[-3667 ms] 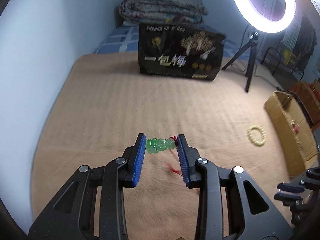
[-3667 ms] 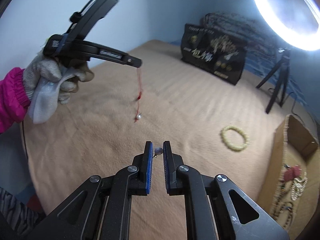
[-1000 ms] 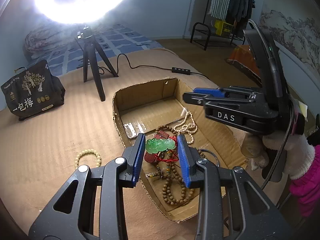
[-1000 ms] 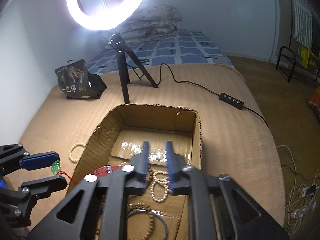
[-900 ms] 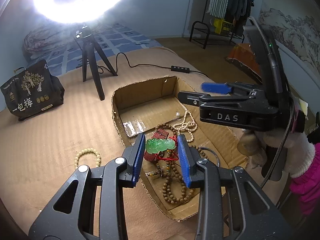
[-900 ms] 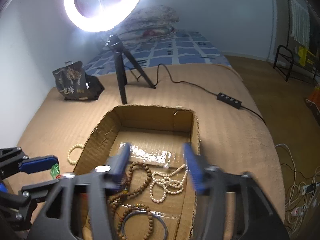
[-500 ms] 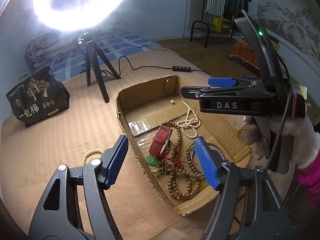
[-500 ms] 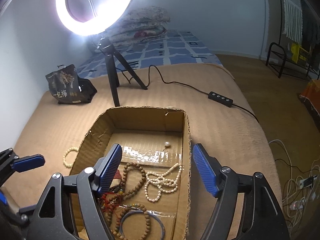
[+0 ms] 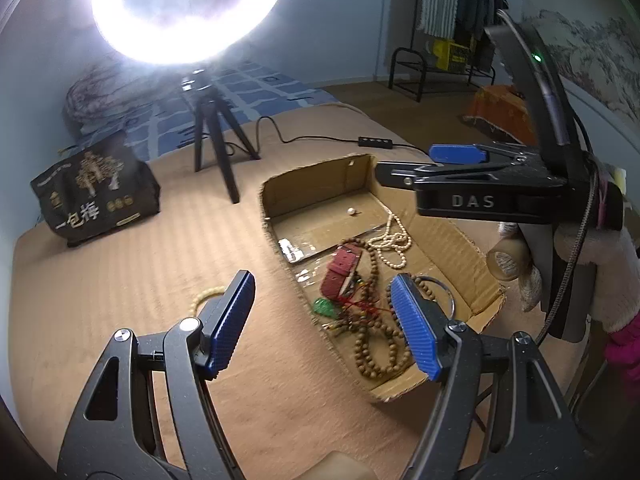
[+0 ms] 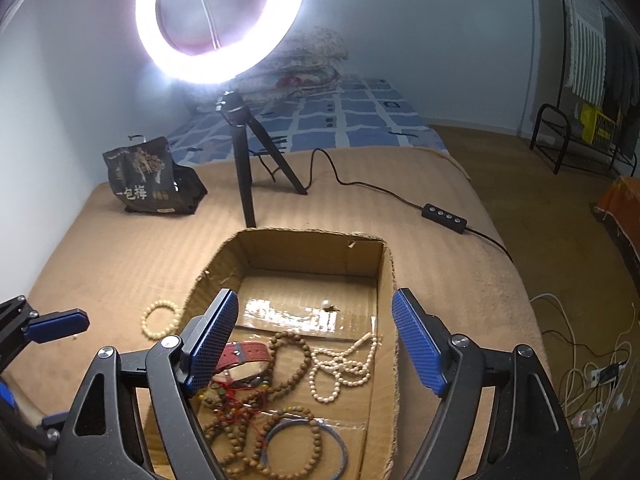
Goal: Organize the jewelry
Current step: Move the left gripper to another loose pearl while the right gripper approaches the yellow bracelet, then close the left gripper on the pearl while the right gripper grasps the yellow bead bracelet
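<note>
Jewelry: perhaps six pieces boxed [image 10: 304, 380]

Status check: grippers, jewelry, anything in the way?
Left gripper and right gripper just opened, both empty. Green pendant and pearl lie in the cardboard box. Yellow bracelet on the bed outside the box. Nothing blocking it.

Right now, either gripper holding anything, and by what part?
Nothing held. Left gripper and right gripper have both just opened; green pendant and pearl lie in the cardboard box.
</note>
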The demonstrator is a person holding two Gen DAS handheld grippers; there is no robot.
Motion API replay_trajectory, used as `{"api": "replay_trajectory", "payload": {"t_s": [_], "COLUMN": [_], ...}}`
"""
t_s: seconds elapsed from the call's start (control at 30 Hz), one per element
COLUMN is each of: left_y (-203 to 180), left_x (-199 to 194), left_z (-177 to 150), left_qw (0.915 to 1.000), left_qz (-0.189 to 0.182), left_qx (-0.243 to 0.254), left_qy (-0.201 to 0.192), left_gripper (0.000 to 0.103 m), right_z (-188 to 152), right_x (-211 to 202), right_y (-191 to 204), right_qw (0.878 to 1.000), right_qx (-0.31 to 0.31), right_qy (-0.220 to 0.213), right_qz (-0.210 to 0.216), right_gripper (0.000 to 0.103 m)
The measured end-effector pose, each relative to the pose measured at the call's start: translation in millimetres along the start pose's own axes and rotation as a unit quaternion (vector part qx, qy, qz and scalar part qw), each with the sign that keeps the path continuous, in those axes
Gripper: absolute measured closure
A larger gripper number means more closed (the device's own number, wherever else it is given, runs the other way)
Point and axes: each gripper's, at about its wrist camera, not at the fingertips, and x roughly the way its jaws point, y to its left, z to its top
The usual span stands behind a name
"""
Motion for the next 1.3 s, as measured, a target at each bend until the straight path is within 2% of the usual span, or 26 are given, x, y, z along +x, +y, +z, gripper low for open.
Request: {"api": "replay_trajectory", "payload": {"t_s": [0.17, 0.4, 0.6, 0.8, 0.97, 1.1, 1.3], "left_y": [28, 97, 146, 181, 196, 204, 211], "left_x": [-19, -50, -68, -74, -68, -58, -32], "left_z": [-10, -38, -71, -105, -129, -143, -154], "left_qw": [0.9998, 0.9963, 0.9921, 0.9886, 0.9885, 0.9889, 0.9895], "left_qz": [0.018, 0.057, 0.097, 0.102, 0.094, 0.084, 0.073], "left_qx": [-0.008, -0.061, -0.079, -0.111, -0.117, -0.120, -0.117], "left_qy": [-0.008, -0.021, -0.015, 0.000, 0.015, 0.025, 0.045], "left_gripper": [0.030, 0.030, 0.030, 0.030, 0.030, 0.031, 0.049], "right_z": [1, 1, -7, -22, -37, -42, -46], "right_x": [-12, -25, -18, 2, 30, 53, 85], "right_y": [17, 54, 95, 142, 178, 198, 207], "right_qw": [1.000, 0.998, 0.996, 0.993, 0.987, 0.982, 0.980], "right_qx": [-0.006, -0.025, -0.042, -0.070, -0.109, -0.142, -0.155], "right_qy": [-0.013, -0.038, -0.033, -0.005, 0.045, 0.075, 0.102], "right_qz": [0.013, 0.041, 0.068, 0.095, 0.111, 0.102, 0.070], "right_gripper": [0.024, 0.024, 0.024, 0.024, 0.024, 0.024, 0.024]}}
